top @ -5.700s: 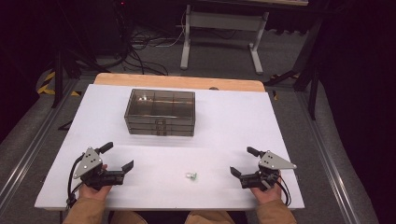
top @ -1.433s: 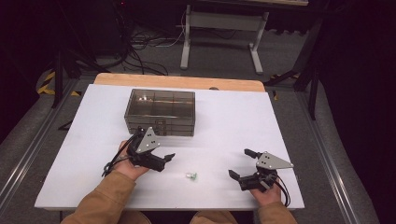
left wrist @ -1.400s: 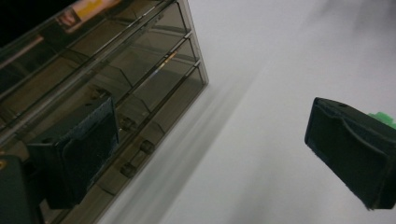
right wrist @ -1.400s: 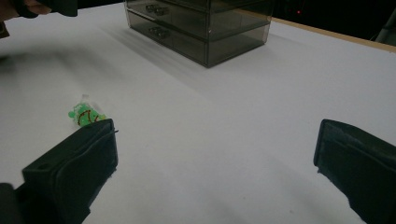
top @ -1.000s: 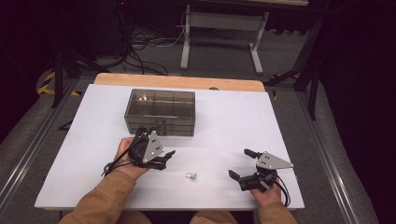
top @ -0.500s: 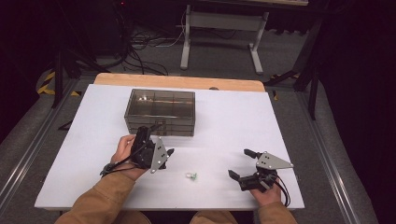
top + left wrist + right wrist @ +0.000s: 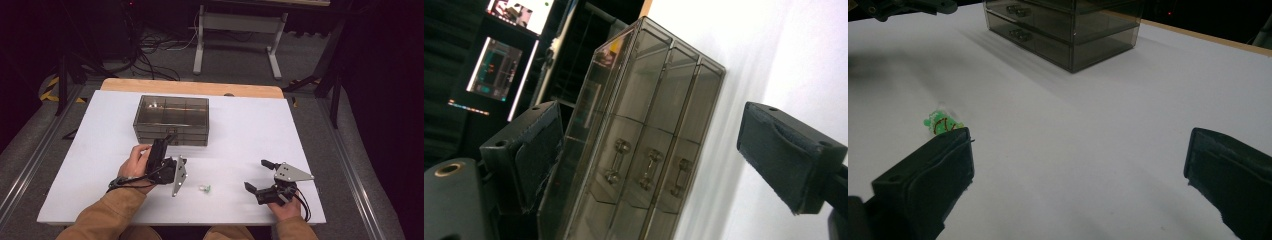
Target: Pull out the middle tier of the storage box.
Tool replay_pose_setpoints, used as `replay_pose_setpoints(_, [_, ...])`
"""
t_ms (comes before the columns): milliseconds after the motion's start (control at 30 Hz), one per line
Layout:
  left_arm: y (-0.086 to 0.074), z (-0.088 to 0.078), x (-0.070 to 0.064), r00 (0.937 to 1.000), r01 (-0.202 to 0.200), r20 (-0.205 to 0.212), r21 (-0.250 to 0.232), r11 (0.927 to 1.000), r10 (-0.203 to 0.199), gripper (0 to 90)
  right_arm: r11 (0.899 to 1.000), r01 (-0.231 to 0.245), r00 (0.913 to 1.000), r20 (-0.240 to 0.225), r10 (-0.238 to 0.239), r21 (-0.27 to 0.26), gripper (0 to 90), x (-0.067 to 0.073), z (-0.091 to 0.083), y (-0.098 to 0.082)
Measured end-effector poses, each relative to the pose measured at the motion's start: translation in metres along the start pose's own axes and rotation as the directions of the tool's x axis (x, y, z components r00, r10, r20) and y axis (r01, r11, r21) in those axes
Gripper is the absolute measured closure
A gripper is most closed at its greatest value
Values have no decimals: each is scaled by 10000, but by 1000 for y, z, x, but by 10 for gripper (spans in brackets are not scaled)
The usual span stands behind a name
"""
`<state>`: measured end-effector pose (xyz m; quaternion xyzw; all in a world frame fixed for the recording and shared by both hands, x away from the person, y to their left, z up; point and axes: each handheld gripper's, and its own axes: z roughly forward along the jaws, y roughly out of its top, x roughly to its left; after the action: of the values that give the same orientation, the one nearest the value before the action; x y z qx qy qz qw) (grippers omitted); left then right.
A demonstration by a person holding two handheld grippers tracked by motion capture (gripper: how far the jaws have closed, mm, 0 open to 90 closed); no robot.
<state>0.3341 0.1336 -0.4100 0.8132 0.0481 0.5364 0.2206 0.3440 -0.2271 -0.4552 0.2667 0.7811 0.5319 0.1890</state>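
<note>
High view: smoky drawer box (image 7: 171,120) with 3 front handles stands on the white table (image 7: 250,125). Left gripper (image 7: 172,159), rolled on its side just before the box front, jaws wide apart, holds nothing. Right gripper (image 7: 261,176), well right of the box, jaws likewise wide and empty; small green piece (image 7: 204,188) lies between the 2 grippers.

Lab recording bay: white table (image 7: 300,125) on dark floor, cables (image 7: 150,45) at 11 o'clock, lit monitors (image 7: 499,67).
</note>
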Motion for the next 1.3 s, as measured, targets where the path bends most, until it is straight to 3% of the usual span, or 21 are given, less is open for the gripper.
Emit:
replay_pose_setpoints(133, [2,1,-5,9959,-807,-393,259,9964,816,127,10000,-1,10000,1,1,14,0,0,0,0])
replay_pose_setpoints(267, [4,2,-12,9861,-1464,-734,430,9883,1493,141,10000,-10,10000,-2,10,12,0,0,0,0])
replay_pose_setpoints(467, [3,6,-16,9777,-1792,-970,768,9808,1863,151,10000,-14,10000,-9,14,16,0,0,0,0])
replay_pose_setpoints(767, [0,12,-27,9489,-2578,-1491,1424,9556,2782,200,10000,-11,10000,-26,11,3,0,0,0,0])
replay_pose_setpoints(1033, [-5,20,-33,9289,-2841,-1847,2012,9374,3211,226,10000,-3,10000,-26,4,13,0,0,0,0])
replay_pose_setpoints(1067, [-6,21,-33,9279,-2811,-1925,2017,9383,3193,226,10000,3,10000,-26,-3,15,0,0,0,0])
replay_pose_setpoints(1133, [-7,22,-34,9205,-2909,-2024,2164,9319,3343,226,10000,-7,10000,-38,7,0,0,0,0,0])
replay_pose_setpoints(1300, [-9,26,-36,9174,-2765,-2215,2429,9298,3307,238,10000,-17,10000,-23,17,10,0,0,1,0])
